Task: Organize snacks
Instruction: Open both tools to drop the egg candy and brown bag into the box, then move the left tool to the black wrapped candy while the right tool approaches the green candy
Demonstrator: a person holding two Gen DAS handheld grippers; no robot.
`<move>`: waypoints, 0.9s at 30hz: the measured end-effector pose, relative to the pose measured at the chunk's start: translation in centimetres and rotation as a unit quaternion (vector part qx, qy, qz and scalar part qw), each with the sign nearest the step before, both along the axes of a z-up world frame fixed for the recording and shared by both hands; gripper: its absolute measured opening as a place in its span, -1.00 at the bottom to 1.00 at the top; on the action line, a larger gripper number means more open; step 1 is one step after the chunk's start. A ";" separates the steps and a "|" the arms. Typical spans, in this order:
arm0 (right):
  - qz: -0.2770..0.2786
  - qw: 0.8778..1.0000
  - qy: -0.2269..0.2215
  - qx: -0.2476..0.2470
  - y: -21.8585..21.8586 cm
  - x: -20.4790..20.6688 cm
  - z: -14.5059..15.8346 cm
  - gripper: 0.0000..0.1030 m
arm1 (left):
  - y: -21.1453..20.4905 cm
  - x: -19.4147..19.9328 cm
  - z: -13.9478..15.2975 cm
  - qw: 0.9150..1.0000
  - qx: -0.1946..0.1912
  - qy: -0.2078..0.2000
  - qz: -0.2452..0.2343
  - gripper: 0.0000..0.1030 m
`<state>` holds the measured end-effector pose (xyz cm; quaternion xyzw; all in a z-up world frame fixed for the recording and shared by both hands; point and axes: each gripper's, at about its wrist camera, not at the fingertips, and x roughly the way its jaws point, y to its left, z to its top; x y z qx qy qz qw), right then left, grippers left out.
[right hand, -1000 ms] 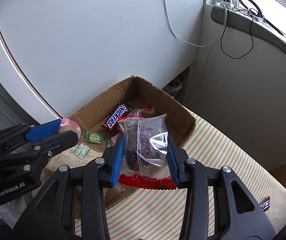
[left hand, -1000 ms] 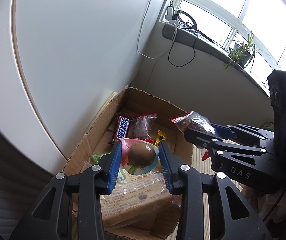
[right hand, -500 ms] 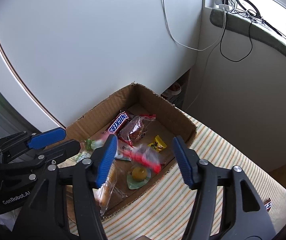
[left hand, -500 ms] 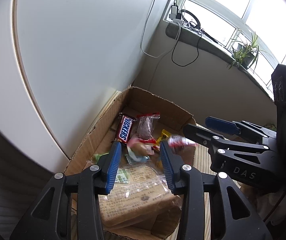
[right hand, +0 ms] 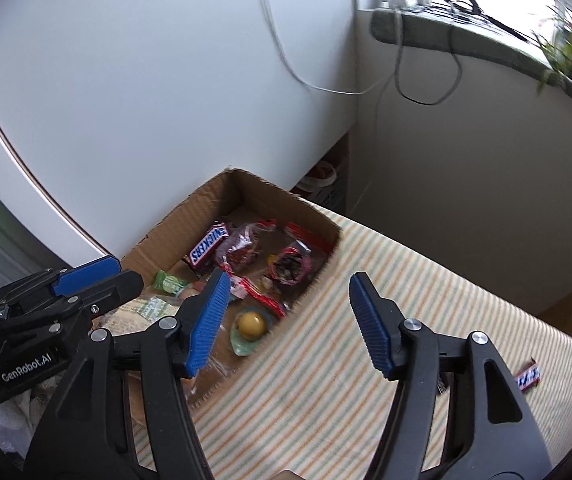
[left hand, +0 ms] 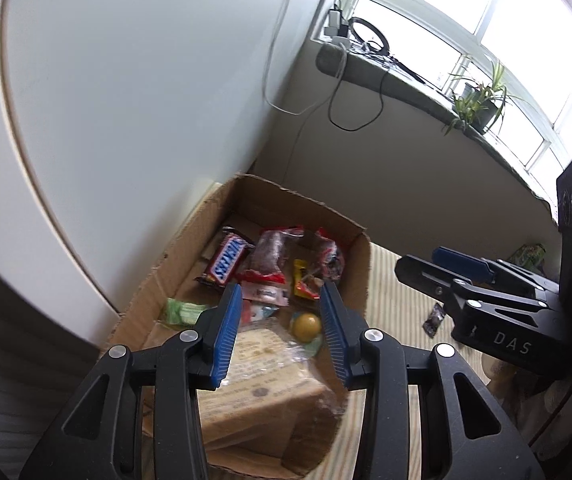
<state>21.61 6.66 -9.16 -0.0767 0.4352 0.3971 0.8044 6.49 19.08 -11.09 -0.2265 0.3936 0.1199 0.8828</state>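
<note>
Jaws of both the left gripper [left hand: 282,330] and right gripper [right hand: 289,322] stood apart, holding nothing. Snacks lay in the cardboard box [right hand: 206,196], far left on the striped tabletop [right hand: 365,380].

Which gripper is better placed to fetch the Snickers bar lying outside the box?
Right. The right gripper is open and empty over the striped cloth, with the loose Snickers bar just beyond it; the left gripper hovers over the cardboard box.

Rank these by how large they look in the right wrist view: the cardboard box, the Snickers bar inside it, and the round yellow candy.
1. cardboard box, by far the largest.
2. Snickers bar.
3. round yellow candy, smallest, though it lies nearer the camera, so the gap to the bar is unsure.
</note>
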 end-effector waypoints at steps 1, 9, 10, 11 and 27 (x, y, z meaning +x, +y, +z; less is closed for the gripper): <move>-0.005 1.000 0.001 0.002 -0.6 0.0 0.0 0.26 | -0.3 0.1 0.1 1.000 0.000 -0.001 -0.003 -0.25; -0.066 0.998 0.006 0.007 -7.9 1.0 0.2 0.26 | -3.7 1.8 0.5 0.999 0.001 -0.002 -0.042 -0.24; -0.075 0.997 0.007 0.009 -9.0 1.2 0.2 0.26 | -3.9 1.9 0.5 0.999 0.000 -0.002 -0.046 -0.25; -0.088 0.996 0.009 0.010 -10.4 1.3 0.2 0.26 | -4.2 2.0 0.5 0.999 -0.002 -0.003 -0.051 -0.24; -0.214 0.976 0.040 -0.031 -24.4 2.1 -4.5 0.26 | -11.3 5.4 -0.8 0.991 -0.018 0.008 -0.132 -0.25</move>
